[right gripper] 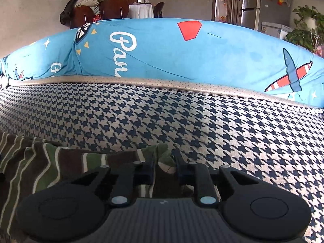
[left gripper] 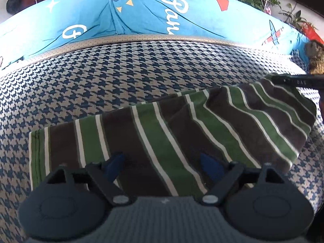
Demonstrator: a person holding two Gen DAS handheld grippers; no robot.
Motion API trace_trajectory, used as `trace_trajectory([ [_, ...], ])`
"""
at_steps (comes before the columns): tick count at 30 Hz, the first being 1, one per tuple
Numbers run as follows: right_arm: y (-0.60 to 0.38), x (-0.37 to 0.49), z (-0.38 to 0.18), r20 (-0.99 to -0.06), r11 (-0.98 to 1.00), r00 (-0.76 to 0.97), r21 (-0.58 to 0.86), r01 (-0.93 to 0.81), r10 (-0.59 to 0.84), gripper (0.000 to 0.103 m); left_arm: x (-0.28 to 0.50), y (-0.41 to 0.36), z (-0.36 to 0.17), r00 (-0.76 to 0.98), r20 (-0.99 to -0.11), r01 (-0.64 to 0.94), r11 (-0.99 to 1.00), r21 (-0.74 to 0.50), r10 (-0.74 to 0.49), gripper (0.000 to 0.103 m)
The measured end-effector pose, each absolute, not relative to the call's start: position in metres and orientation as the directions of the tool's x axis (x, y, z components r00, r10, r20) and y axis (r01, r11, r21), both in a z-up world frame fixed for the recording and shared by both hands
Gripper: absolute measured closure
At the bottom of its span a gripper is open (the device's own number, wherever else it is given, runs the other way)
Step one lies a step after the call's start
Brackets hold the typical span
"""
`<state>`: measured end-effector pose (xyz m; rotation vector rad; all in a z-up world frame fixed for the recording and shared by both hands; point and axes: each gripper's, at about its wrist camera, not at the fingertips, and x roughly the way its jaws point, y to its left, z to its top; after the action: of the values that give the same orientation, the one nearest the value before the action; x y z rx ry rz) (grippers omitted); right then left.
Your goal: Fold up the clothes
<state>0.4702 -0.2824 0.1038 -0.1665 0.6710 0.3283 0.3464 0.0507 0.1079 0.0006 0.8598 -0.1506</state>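
A brown, green and white striped garment (left gripper: 162, 125) lies folded into a long band on the houndstooth seat. My left gripper (left gripper: 161, 159) hovers over its near left part, jaws open wide, blue fingertips (left gripper: 116, 161) just above the cloth and gripping nothing. In the right wrist view the garment (right gripper: 50, 162) stretches off to the left. My right gripper (right gripper: 164, 163) is at its right end, fingers drawn close together with a bunched green corner (right gripper: 165, 155) pinched between them. The right gripper's dark finger (left gripper: 299, 81) shows at the garment's far right end in the left wrist view.
The houndstooth seat cover (left gripper: 101, 81) spreads all around the garment. Behind it rises a blue printed backrest (right gripper: 182, 56). A brown furry object (left gripper: 316, 58) sits at the far right of the seat. Chairs (right gripper: 113, 8), a fridge (right gripper: 251, 10) and potted plants (right gripper: 307, 26) stand beyond.
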Motion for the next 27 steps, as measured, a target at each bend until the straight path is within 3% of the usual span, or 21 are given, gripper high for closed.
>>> trace_trajectory([
  [7,-0.278,0.483,0.093,-0.67,0.95,0.729,-0.113,-0.292,0.144,0.083,0.341,0.038,0.104,0.642,-0.759,0.178,0.984,0.007,-0.11,0.014],
  [11,-0.292,0.485,0.103,-0.671,0.977,0.725,-0.008,-0.214,0.153,0.066,0.341,0.039,0.104,0.639,-0.76,0.174,0.985,-0.006,-0.118,0.013],
  [17,-0.298,0.462,0.132,-0.605,0.977,0.769,0.089,-0.194,0.207,0.065,0.34,0.036,0.106,0.644,-0.752,0.184,0.983,-0.022,-0.137,0.013],
  [27,-0.244,0.404,0.123,-0.656,0.95,0.69,0.16,-0.267,0.305,0.064,0.335,0.038,0.104,0.671,-0.733,0.151,0.989,-0.012,-0.111,0.012],
])
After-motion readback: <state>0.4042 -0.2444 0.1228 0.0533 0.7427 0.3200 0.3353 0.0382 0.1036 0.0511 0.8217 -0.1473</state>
